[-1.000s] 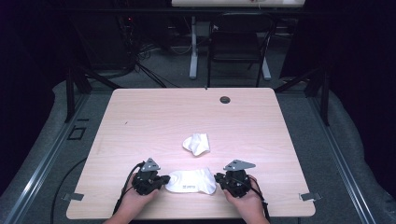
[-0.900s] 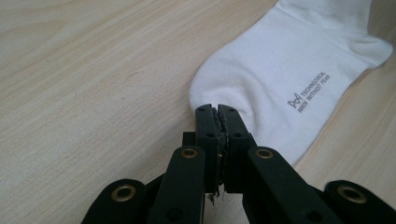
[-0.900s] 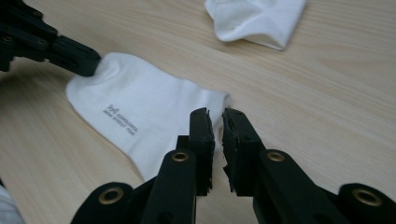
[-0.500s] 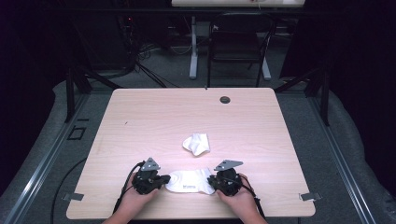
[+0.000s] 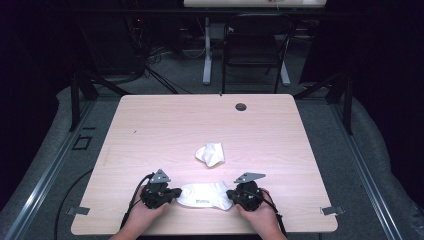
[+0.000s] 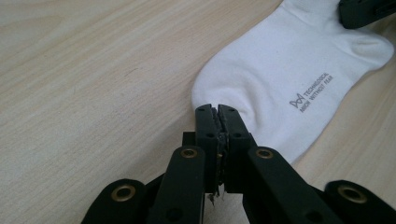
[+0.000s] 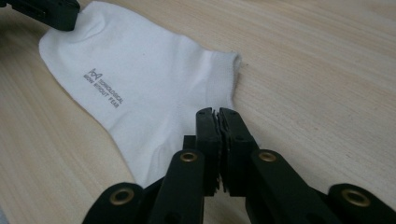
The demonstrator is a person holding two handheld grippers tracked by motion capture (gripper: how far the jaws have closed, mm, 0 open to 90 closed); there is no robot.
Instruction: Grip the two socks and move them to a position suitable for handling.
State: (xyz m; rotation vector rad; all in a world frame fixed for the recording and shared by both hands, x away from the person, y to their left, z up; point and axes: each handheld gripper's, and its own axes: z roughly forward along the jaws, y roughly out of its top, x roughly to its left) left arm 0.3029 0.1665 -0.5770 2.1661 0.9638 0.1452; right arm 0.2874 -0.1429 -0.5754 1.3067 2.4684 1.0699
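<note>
A white sock [image 5: 205, 195] with grey lettering lies flat near the table's front edge, between my two grippers. My left gripper [image 5: 175, 192] is shut on the sock's rounded left end [image 6: 280, 79], and its jaws [image 6: 217, 109] meet at the fabric's edge. My right gripper [image 5: 231, 195] has just been closing its jaws and now pinches the sock [image 7: 154, 88] near the cuff end, with its tips [image 7: 217, 112] pressed together over the cloth. A hand grasps each gripper from the bottom of the high view. Each gripper view shows the other gripper at the sock's far end.
A second white sock [image 5: 211, 154], crumpled, lies a little beyond the flat one, near the middle of the wooden table [image 5: 200, 120]. A dark cable hole [image 5: 241, 106] sits near the far edge. A chair [image 5: 255, 45] stands behind the table.
My right gripper has shifted slightly left onto the sock's right end and its jaws have come together. The left gripper and the crumpled sock have stayed put.
</note>
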